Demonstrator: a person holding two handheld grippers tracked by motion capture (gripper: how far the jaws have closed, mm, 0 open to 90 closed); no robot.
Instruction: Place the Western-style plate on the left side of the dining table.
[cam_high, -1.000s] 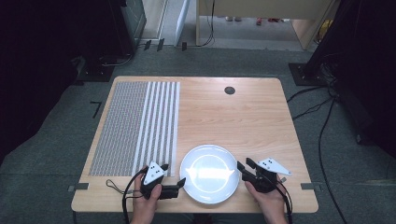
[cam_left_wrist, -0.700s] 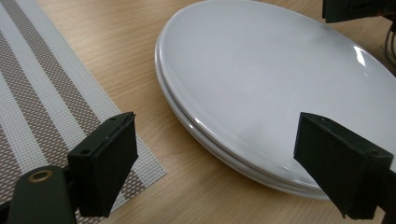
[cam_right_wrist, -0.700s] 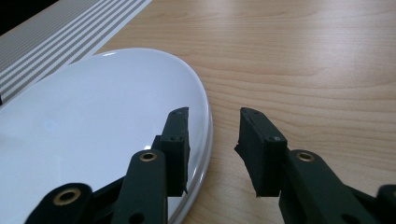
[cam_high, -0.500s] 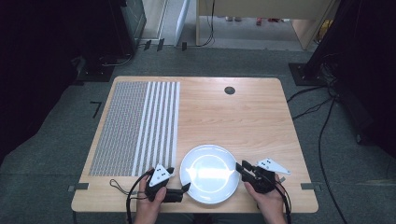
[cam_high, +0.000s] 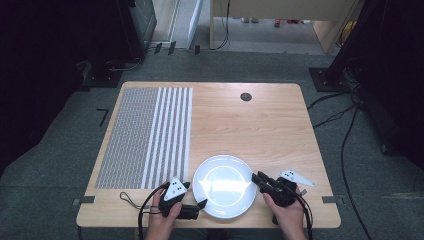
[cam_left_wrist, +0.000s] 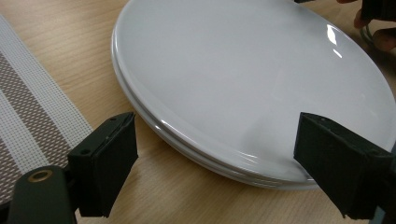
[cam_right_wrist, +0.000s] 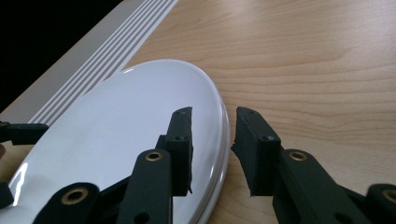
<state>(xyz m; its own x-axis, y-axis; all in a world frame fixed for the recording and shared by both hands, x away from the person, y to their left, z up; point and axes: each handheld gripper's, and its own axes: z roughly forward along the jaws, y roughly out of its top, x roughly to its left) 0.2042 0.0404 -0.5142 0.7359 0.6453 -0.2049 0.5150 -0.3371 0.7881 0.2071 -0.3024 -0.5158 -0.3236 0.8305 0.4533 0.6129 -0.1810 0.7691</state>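
A white plate (cam_high: 225, 172) lies near the table's front edge, between my two grippers. In the left gripper view two stacked rims show on the plate (cam_left_wrist: 233, 70). My left gripper (cam_high: 199, 204) is at its lower-left edge. In its own view the left gripper (cam_left_wrist: 219, 158) stands wide open, with the rim between the jaws and untouched. My right gripper (cam_high: 256, 179) is at the right edge. Its jaws have just been closing. The right gripper (cam_right_wrist: 212, 135) straddles the rim of the plate (cam_right_wrist: 116, 140), one jaw over the plate and one outside, still with a small gap.
A grey and white striped placemat (cam_high: 145, 135) covers the table's left part. A small black round fitting (cam_high: 245, 96) sits in the wood near the far edge. Bare wood lies beyond the plate. Cables trail on the floor to the right.
My left gripper has edged slightly right, closer to the plate's lower-left rim. The right hand and the plate have stayed in place.
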